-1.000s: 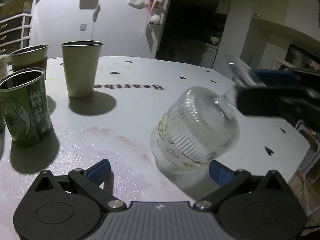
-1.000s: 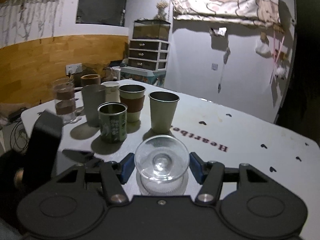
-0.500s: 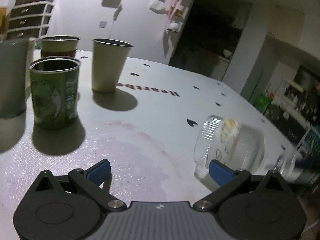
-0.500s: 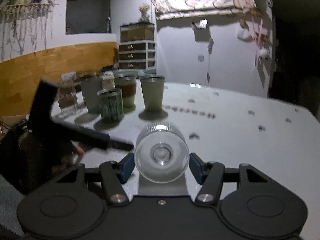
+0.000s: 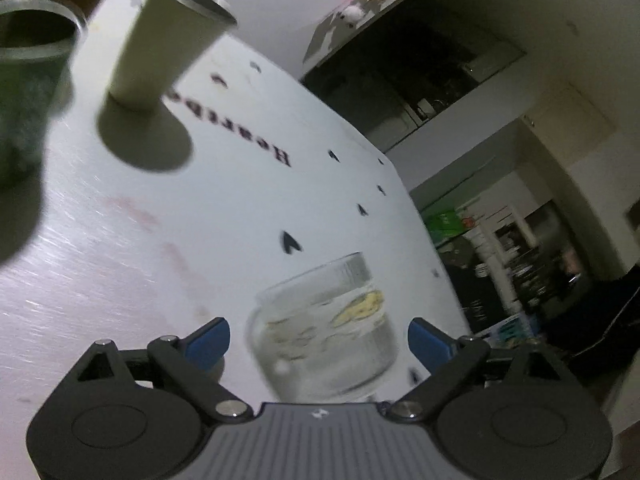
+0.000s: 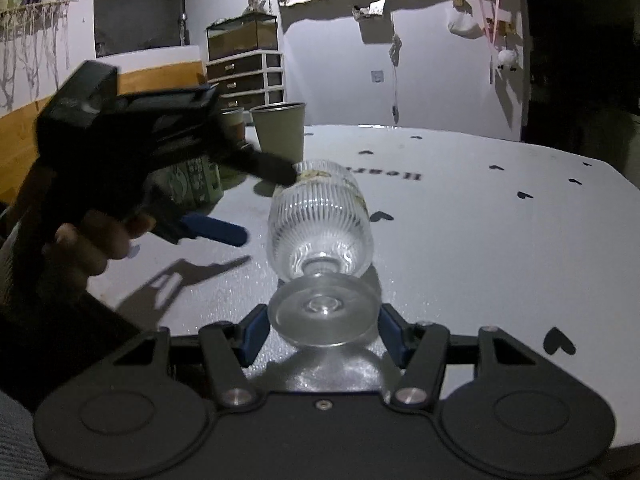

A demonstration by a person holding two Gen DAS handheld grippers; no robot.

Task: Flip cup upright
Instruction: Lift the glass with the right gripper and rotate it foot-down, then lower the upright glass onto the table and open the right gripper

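green cup (image 5: 28, 92) cut off — blurred, left gripper (image 6: 224, 204) motion-smeared

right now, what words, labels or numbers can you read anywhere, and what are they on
"Heartbe": dark letters printed upside down on the white table, partly blurred, its end hidden by the beige cup.
Yellow label on the glass cup: unreadable.
Markings on the green can: too blurred to read.

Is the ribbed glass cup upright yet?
No. The glass cup lies on its side on the table, foot toward the right tool.
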